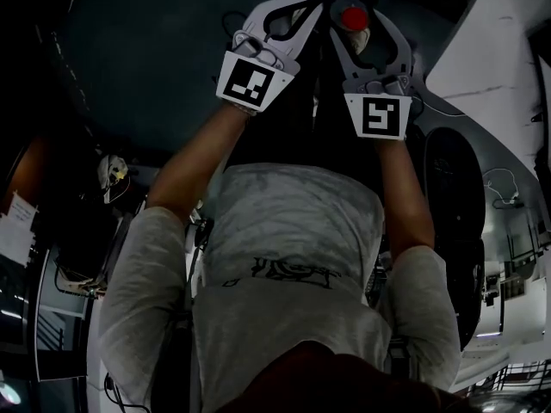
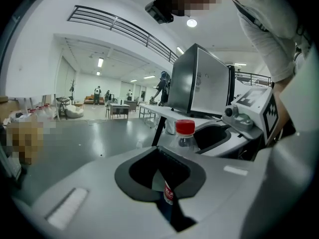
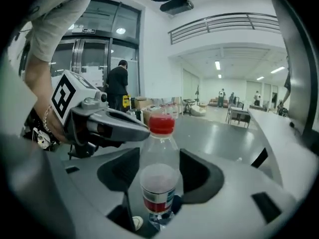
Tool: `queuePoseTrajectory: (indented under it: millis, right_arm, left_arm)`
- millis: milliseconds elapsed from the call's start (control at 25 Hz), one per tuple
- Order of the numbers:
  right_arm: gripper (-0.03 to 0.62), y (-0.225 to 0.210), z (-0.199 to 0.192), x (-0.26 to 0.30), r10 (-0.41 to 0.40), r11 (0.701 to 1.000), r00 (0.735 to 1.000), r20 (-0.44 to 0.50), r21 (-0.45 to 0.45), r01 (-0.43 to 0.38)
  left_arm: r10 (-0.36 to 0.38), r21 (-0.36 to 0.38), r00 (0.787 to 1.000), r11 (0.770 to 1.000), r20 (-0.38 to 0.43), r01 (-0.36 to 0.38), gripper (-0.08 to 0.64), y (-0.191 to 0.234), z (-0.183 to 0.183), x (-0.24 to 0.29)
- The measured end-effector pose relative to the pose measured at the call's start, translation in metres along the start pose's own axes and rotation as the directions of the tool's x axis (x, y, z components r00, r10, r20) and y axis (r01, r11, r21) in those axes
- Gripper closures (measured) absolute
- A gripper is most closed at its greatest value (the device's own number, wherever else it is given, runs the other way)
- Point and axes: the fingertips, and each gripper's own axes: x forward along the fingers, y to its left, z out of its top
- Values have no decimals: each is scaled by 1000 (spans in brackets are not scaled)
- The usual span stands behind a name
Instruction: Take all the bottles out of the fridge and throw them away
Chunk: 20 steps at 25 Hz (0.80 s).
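Observation:
A clear bottle point(image 3: 159, 183) with a red cap and a red-and-white label lies along my right gripper point(image 3: 164, 173), whose jaws are shut on its body. In the head view both grippers are raised side by side, and the red cap point(image 1: 353, 15) shows between them. My left gripper point(image 2: 167, 171) has its jaws together, tips just short of the capped bottle point(image 2: 185, 133). A sliver of red-and-white label point(image 2: 168, 193) shows through its slit; I cannot tell whether it is pinched there. The right gripper view shows the left gripper point(image 3: 107, 126) ending beside the cap.
Behind the grippers a grey box-like cabinet point(image 2: 199, 83) stands on a white table point(image 2: 164, 112). Beyond it is a wide grey hall floor point(image 2: 89, 138) with distant tables and people. A person in black point(image 3: 118, 88) stands by glass doors. The person's grey shirt point(image 1: 284, 256) fills the head view.

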Motion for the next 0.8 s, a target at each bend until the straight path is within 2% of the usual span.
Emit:
queuePoseTrajectory:
  millis: [200,520,680,800]
  right_arm:
    - [330,-3,-28,17,-18,1000,1000,4,8,17]
    - [330,-8,-96,48,-17,1000,999,-34,-3,17]
    - [330,-13,-134,67,0,1000,999,-36,-6,0]
    - [330,-14,-164,80,25,1000,999,-31,-3,-25]
  left_arm:
    - [-3,1,1000,1000,-10,3,551,4,-31,16]
    - [-35,-4,999,999,-37,35,551,5,-92,50]
    - [-75,78,996,994,-40,78,551,9,-124,76]
    - [-91,88,995,992,-39,95,551,16,-150,92]
